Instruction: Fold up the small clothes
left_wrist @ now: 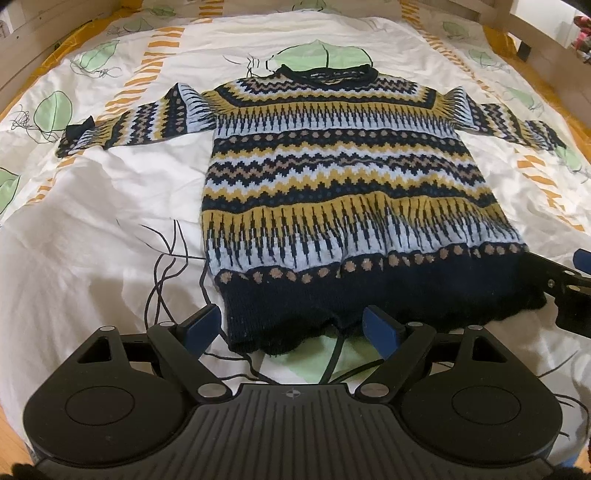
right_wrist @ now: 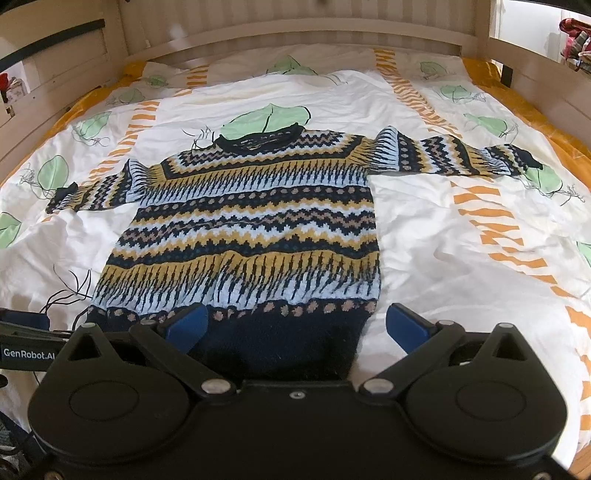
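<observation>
Wooden-framed bed (right_wrist: 295, 33), leaf-print duvet (left_wrist: 110, 192) spread over it. On top, sweater (left_wrist: 347, 177) flat, sleeves out, collar far, dark hem (left_wrist: 369, 295) near. Thick knit: probably soft, floppy, not slippery; best pinched at hem corners or shoulders. Left gripper (left_wrist: 291, 326) angled down over the hem's left corner, jaws wide, nothing clamped. Right gripper (right_wrist: 295, 325) likewise wide, straddling the hem's right part, tilted down, empty.

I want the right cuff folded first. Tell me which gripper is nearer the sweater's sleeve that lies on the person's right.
Right. The right gripper hovers at the hem's right corner, below that sleeve; the left gripper sits at the hem's left corner, farther away.
</observation>
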Demonstrator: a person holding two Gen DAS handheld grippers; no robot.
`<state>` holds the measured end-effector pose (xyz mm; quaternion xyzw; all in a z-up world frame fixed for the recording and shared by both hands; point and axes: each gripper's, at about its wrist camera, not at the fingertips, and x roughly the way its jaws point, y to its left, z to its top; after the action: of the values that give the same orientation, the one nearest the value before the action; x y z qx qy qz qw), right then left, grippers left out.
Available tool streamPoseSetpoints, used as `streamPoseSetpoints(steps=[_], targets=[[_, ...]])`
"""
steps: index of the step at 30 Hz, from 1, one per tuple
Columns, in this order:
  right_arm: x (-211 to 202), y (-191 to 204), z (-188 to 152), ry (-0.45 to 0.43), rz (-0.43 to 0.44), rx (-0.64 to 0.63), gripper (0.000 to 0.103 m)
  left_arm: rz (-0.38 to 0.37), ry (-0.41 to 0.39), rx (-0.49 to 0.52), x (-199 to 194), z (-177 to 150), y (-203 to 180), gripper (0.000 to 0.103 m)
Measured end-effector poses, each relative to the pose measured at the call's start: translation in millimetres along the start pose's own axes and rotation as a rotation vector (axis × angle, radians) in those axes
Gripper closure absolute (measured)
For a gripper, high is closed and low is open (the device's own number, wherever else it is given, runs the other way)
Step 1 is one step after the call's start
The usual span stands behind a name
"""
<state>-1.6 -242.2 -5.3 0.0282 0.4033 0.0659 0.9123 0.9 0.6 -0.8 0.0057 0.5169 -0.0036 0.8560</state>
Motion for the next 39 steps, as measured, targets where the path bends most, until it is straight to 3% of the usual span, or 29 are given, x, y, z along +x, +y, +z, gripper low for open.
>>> streamPoseSetpoints(steps=[39], targets=[[7.4, 3.2, 0.3, 0.037, 0.026, -0.003, 0.001, -0.021, 0.015, -0.004, 5.0, 0.2, 0.8, 0.02]])
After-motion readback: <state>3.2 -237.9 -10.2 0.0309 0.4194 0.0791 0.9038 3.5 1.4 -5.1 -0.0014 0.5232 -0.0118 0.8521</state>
